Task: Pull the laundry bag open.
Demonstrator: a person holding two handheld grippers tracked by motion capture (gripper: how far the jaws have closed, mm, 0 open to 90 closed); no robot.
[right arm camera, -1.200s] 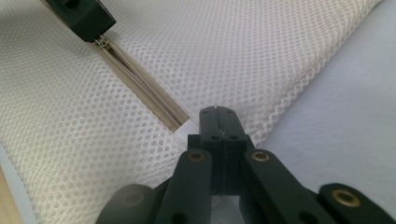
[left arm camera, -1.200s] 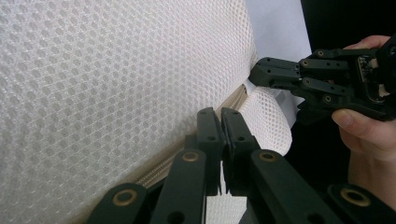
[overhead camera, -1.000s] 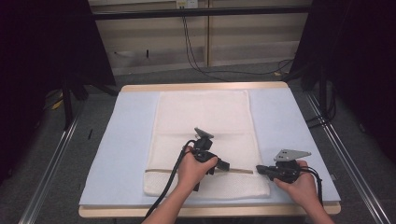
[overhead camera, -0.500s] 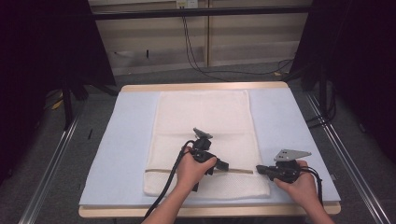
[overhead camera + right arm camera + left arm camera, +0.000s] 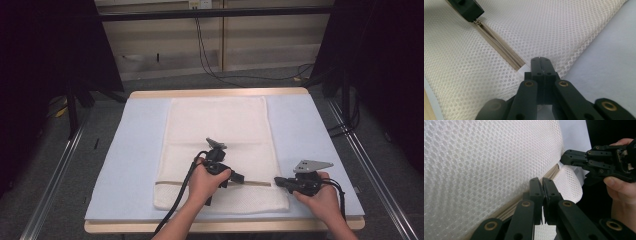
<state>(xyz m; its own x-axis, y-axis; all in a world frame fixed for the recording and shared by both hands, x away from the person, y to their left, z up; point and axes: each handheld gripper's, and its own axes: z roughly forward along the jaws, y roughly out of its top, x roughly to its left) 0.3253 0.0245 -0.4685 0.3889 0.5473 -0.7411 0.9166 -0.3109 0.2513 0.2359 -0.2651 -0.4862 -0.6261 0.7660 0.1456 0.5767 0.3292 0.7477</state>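
A white mesh bag (image 5: 215, 135) lies flat on the pale blue mat (image 5: 130, 150), with a beige zipper (image 5: 175, 183) running across its near end. My left gripper (image 5: 241, 178) is shut on the zipper pull (image 5: 476, 22) partway along that zipper. In the left gripper view its jaws (image 5: 542, 182) meet over the zipper (image 5: 506, 211). My right gripper (image 5: 276, 181) is shut on the bag's edge at the zipper's right end (image 5: 520, 66). In its own view the right gripper (image 5: 540, 60) pinches the mesh (image 5: 564, 30) there. The right gripper (image 5: 565, 157) touches the bag's corner in the left gripper view.
The mat covers a wooden table (image 5: 220, 93) whose near edge lies just below both hands. Metal rails (image 5: 55, 175) run along both sides on the floor. Cables (image 5: 210, 60) hang behind the table's far edge.
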